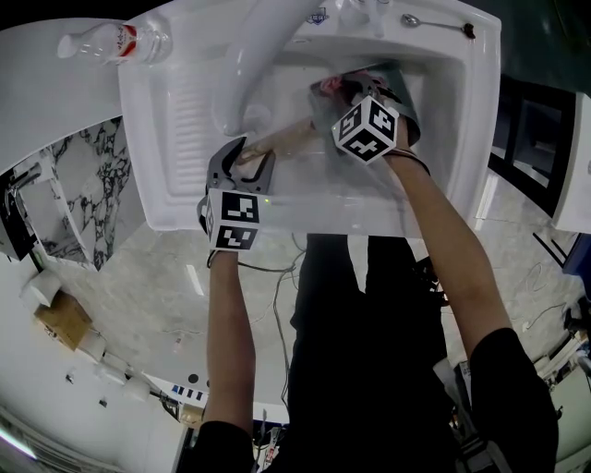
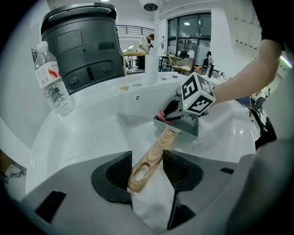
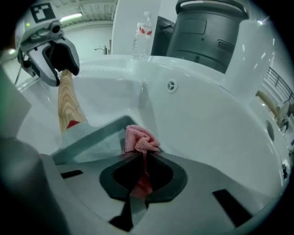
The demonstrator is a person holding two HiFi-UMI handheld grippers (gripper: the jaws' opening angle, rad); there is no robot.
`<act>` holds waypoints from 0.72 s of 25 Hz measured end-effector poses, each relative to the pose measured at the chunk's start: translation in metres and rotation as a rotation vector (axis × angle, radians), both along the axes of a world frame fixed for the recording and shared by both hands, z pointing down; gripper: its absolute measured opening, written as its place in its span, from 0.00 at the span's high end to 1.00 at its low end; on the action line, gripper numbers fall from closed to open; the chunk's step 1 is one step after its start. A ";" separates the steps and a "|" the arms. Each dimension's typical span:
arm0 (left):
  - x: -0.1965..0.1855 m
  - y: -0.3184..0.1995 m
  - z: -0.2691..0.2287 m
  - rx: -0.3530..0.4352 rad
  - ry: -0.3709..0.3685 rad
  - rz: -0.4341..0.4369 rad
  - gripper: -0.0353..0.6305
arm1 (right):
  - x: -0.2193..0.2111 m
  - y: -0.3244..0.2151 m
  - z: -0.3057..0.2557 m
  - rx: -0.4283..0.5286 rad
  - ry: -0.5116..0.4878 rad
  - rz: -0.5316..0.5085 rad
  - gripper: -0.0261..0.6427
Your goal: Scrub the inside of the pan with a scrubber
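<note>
We see a white sink carrying everything: a plastic water bottle stands on its corner rim, a spoon lies on the far rim, and a grey, wooden-handled pan sits in its basin.

The pan sat in the right part of the sink. Its handle ran leftward to your left claw, and the handle's end was clasped between the jaws. Your right claw stood over the pan with the scrubber pinched between its jaws, right at the pan's edge. A bottle sat on the sink's far left corner and a spoon on its far rim, with the faucet reaching over the basin between them.
</note>
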State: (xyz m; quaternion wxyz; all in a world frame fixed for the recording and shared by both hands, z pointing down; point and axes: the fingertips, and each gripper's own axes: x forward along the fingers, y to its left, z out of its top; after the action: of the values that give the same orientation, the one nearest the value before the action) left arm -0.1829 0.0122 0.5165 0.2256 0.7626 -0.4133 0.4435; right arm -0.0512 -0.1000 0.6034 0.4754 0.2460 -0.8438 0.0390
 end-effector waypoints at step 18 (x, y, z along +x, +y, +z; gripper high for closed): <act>0.011 -0.007 0.001 0.005 0.007 -0.008 0.60 | 0.097 -0.024 0.021 0.025 0.379 0.180 0.90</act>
State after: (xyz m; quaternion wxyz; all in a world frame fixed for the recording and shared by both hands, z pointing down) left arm -0.1724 0.0055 0.5171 0.2266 0.7631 -0.4166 0.4391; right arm 0.0459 -0.1245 0.6247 0.6172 0.3293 -0.7142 0.0240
